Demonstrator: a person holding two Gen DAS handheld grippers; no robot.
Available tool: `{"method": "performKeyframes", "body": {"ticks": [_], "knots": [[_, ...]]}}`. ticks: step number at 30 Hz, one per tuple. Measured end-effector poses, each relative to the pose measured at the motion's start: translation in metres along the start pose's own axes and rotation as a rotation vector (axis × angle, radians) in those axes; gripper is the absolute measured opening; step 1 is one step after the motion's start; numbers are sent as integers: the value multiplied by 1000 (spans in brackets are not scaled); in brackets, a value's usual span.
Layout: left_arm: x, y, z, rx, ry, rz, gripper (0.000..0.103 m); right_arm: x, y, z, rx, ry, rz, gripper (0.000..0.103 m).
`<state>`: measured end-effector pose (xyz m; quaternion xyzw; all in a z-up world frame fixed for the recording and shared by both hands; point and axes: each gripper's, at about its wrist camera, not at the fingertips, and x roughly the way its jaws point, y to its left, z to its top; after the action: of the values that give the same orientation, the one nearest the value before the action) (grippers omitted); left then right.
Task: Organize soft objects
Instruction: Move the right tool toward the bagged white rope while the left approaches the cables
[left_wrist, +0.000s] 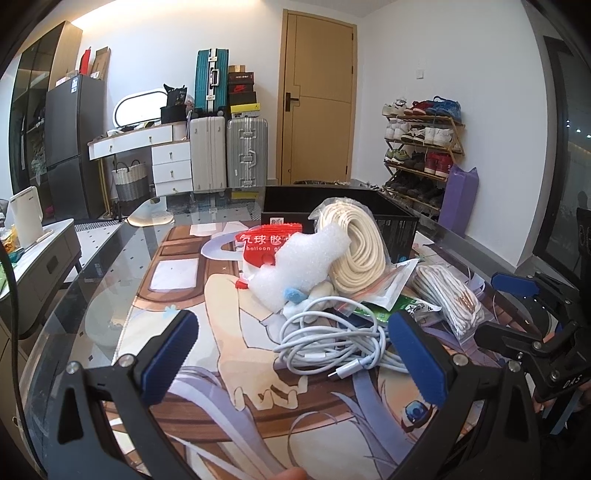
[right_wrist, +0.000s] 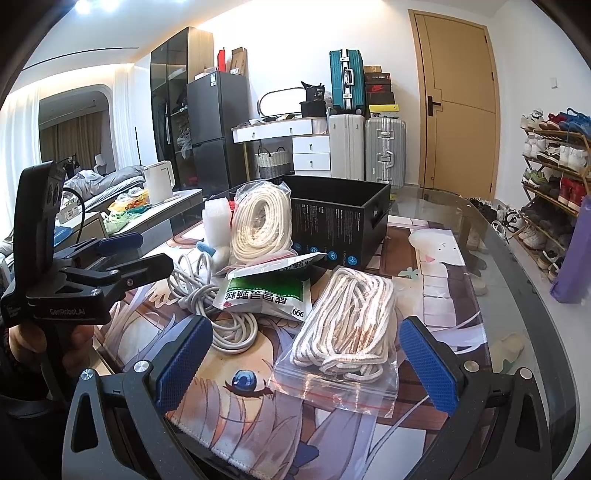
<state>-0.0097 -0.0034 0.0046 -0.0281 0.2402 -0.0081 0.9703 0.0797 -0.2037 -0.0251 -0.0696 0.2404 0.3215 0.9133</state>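
Both grippers hovering, fingers spread, holding nothing: left gripper (left_wrist: 291, 354) facing cable (left_wrist: 332, 339), right gripper (right_wrist: 306, 354) framing bagged rope (right_wrist: 347, 325), box (right_wrist: 343, 218) waiting behind pile.

left gripper (left_wrist: 293, 354) jaws wide apart, empty, pointing 12 o'clock. right gripper (right_wrist: 304, 354) same, spread and empty; it sits at left's 3 o'clock.
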Motion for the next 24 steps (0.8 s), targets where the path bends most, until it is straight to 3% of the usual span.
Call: {"method": "performKeyframes", "body": {"ticks": [24], "knots": [[1,-2,7,15,-33,-5,103,2,-2,4,-2,1,-3,103]]}}
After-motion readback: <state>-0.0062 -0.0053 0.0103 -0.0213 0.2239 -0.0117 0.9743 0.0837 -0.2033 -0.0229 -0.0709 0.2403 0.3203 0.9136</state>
